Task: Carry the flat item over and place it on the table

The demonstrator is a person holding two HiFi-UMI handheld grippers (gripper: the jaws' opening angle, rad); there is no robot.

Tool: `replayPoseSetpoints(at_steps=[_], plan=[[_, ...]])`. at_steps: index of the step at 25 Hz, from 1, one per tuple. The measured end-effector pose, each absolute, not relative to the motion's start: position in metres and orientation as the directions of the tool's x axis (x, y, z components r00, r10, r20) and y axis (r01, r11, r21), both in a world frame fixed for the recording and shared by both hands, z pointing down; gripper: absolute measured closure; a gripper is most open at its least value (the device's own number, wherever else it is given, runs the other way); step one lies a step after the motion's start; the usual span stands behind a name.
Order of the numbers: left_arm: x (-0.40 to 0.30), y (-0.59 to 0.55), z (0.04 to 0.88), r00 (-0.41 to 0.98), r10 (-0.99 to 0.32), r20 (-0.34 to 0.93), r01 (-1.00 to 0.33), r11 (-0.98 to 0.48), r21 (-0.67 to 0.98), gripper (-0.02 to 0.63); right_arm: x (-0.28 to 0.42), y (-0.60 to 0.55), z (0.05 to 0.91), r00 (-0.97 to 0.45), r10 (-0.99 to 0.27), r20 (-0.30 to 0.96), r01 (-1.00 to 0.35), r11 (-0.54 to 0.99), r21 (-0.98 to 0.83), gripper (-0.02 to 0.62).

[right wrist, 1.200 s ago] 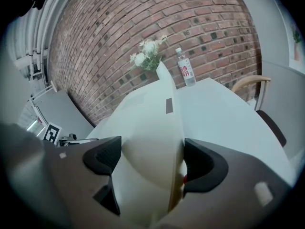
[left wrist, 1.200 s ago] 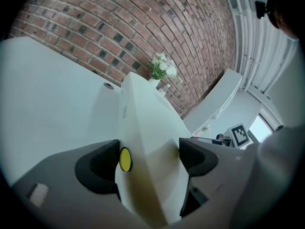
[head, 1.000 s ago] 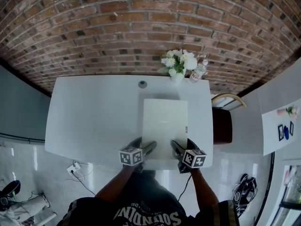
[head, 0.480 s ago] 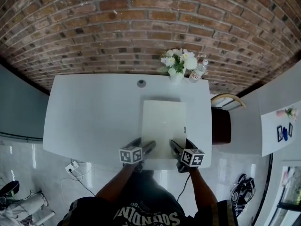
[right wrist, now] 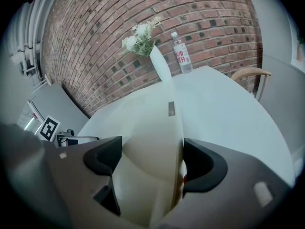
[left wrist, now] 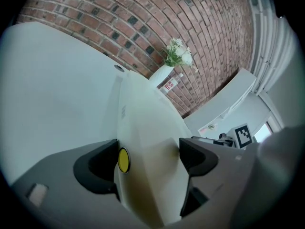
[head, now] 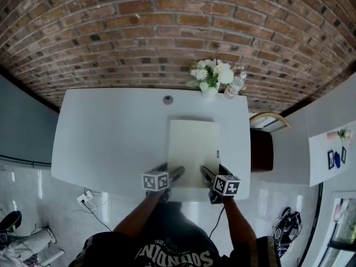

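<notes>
The flat item (head: 193,149) is a pale cream rectangular panel that lies lengthwise over the right half of the white table (head: 111,132). Its near edge reaches the table's front edge. My left gripper (head: 177,174) is shut on the panel's near left corner. My right gripper (head: 206,174) is shut on the near right corner. In the left gripper view the panel (left wrist: 147,123) fills the gap between the black pads of the left gripper (left wrist: 150,159). The right gripper view shows the panel (right wrist: 159,123) pinched the same way in the right gripper (right wrist: 152,161). Whether the panel rests fully on the table is unclear.
A white vase of flowers (head: 211,74) and a clear water bottle (head: 233,85) stand at the table's far edge by the brick wall. A round cable hole (head: 168,99) sits left of them. A wooden chair (head: 264,143) stands at the table's right side. Cables lie on the floor (head: 89,199).
Both grippers stay shut on the panel's near corners. The grippers and panel have shifted only a few pixels in the head view.
</notes>
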State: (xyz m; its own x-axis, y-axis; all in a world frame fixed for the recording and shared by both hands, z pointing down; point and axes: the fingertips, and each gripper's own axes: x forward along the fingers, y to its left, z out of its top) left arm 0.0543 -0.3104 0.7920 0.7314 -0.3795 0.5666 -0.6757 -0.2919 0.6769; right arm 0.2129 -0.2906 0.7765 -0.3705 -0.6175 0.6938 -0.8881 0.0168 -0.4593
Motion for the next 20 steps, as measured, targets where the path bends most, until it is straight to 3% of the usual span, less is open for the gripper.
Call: replayPoseSetpoints(at_steps=[12,18,20], plan=[[0.054,-0.31,0.796,0.688,-0.37,0.624,-0.725,-0.311,0.615,0.189,0.213,-0.289,0.782,-0.356,-0.577,0.735,-0.904,0.013,-0.428,0.201],[0.045,-0.319,0.767,0.67,-0.453,0.588,-0.741,-0.369,0.561,0.187,0.226,-0.293,0.757,-0.296,-0.659,0.691,-0.921,0.007,-0.389,0.23],[0.037,-0.321,0.755,0.655,-0.486,0.578,-0.754,-0.384,0.532,0.2,0.23,-0.296,0.742,-0.273,-0.7,0.66,-0.928,0.01,-0.372,0.269]])
